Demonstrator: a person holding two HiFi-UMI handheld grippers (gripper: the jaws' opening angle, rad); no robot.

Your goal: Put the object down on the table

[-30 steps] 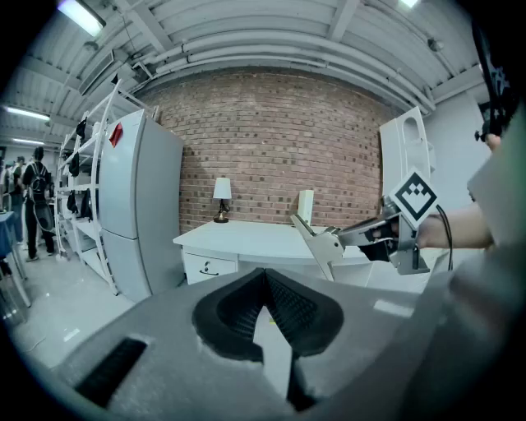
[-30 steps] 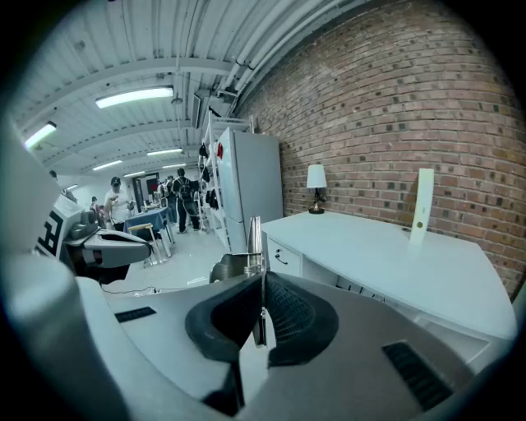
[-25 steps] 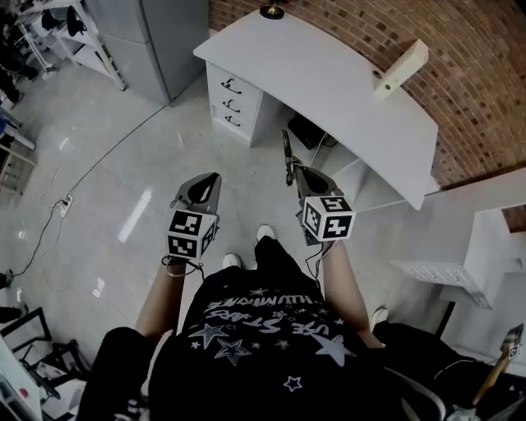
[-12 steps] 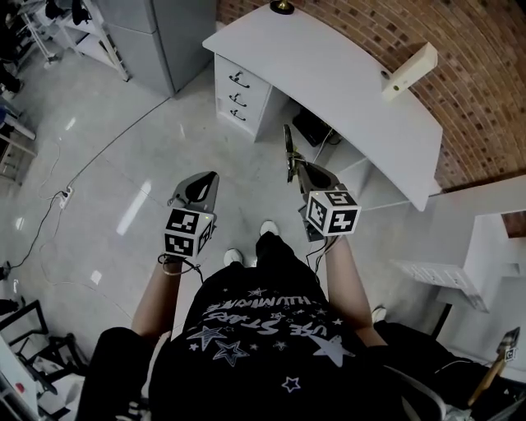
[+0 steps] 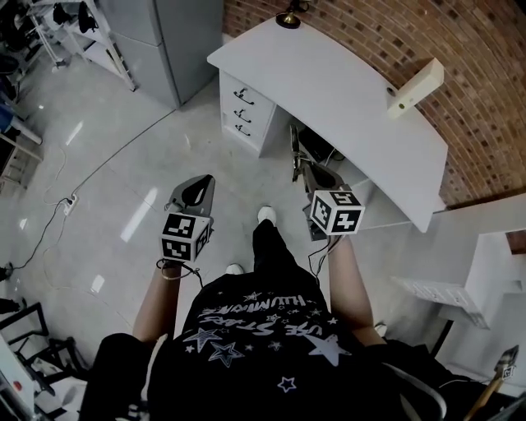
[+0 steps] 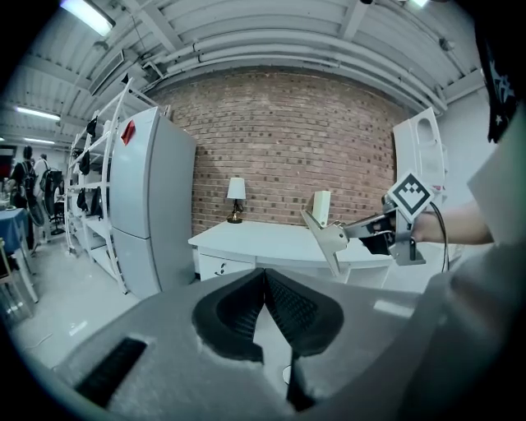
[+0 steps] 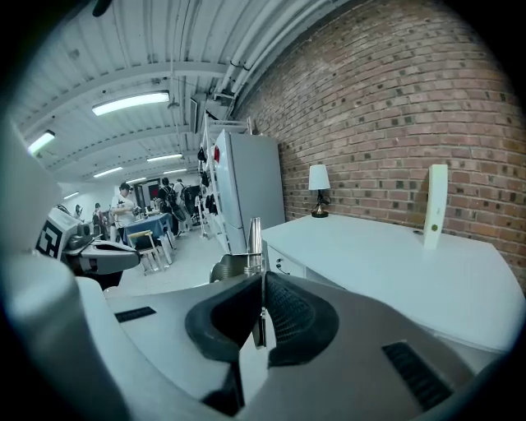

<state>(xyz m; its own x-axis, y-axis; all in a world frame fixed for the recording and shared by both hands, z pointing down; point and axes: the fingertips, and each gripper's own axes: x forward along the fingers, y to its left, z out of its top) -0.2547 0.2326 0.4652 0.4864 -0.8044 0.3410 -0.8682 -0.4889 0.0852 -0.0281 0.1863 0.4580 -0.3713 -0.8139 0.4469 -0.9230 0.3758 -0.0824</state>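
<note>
My right gripper [image 5: 299,167] is shut on a thin metal utensil [image 5: 292,148], which sticks out past the jaws toward the white desk [image 5: 353,99]. In the right gripper view the utensil [image 7: 255,234] stands upright, pinched between the dark pads, with the desk top [image 7: 394,263] to the right beyond it. My left gripper [image 5: 196,186] hangs over the floor to the left, shut with nothing in it; its pads [image 6: 283,300] meet at the tips. The right gripper [image 6: 386,229] also shows in the left gripper view, level with the desk [image 6: 271,240].
A small lamp [image 5: 288,16] stands at the desk's far end and a cream upright box [image 5: 415,78] near the brick wall. Drawers [image 5: 242,111] sit under the desk's left side. A grey fridge [image 5: 164,33] and shelves are at the left. A cable crosses the floor [image 5: 107,156].
The person has stepped closer to the desk, so it sits nearer both grippers. Both grippers stay shut, and the utensil is still held in the right one.
</note>
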